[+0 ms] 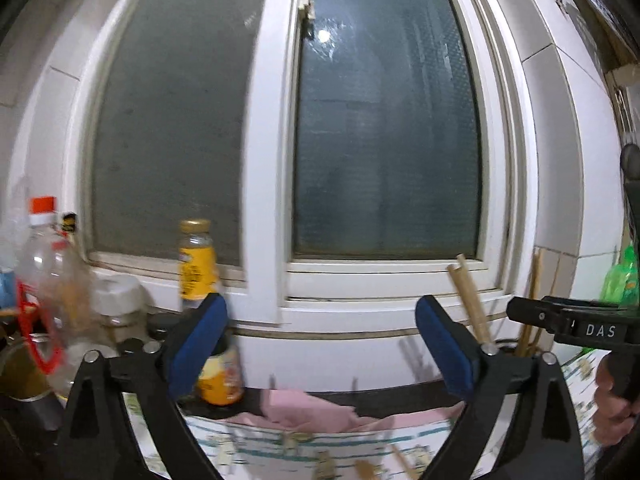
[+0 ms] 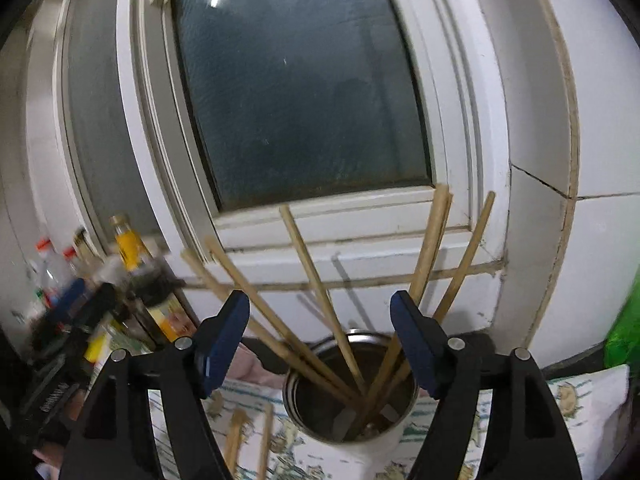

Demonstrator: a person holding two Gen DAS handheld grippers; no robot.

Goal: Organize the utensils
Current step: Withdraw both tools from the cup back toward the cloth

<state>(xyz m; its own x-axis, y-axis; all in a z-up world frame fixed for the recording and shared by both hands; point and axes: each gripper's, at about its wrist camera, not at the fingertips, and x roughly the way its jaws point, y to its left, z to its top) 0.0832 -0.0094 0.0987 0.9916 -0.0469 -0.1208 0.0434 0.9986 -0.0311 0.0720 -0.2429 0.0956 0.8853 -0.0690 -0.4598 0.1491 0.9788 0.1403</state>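
Landmark: a round metal utensil holder [image 2: 350,420] standing on a printed cloth [image 2: 580,396] in front of a frosted window [image 2: 296,92]
Chopsticks in holder: several wooden chopsticks [image 2: 316,292] stand in the holder, fanned out, some leaning left and some right, their tops against the white window frame behind the holder
Loose chopsticks: two more wooden chopsticks [image 2: 264,436] lie flat on the cloth just left of the holder
Right gripper [image 2: 320,340]: blue-padded jaws apart, nothing pressed between them; the holder and its chopsticks sit in the gap ahead, and one leaning stick passes behind the right pad; whether it touches, I cannot tell
Left gripper [image 1: 320,344]: jaws wide apart and holding nothing, pointed almost level at the window sill, left of the holder
Left view of holder: only the chopstick tops show beyond the right finger [image 1: 444,348]; the right gripper's black body with white lettering sits just beside them, a hand [image 1: 614,404] on its grip
Bottles: a yellow-labelled bottle [image 1: 196,264] stands on the sill and an orange-labelled jar [image 1: 222,376] below it, both well left of the holder; a clear bottle with a red cap [image 1: 44,248] is farther left, blurred
Pink cloth [image 1: 312,408]: crumpled at the back edge of the printed cloth, left of the holder
Green plastic item [image 2: 624,332]: at the far right of the holder, too blurred to name
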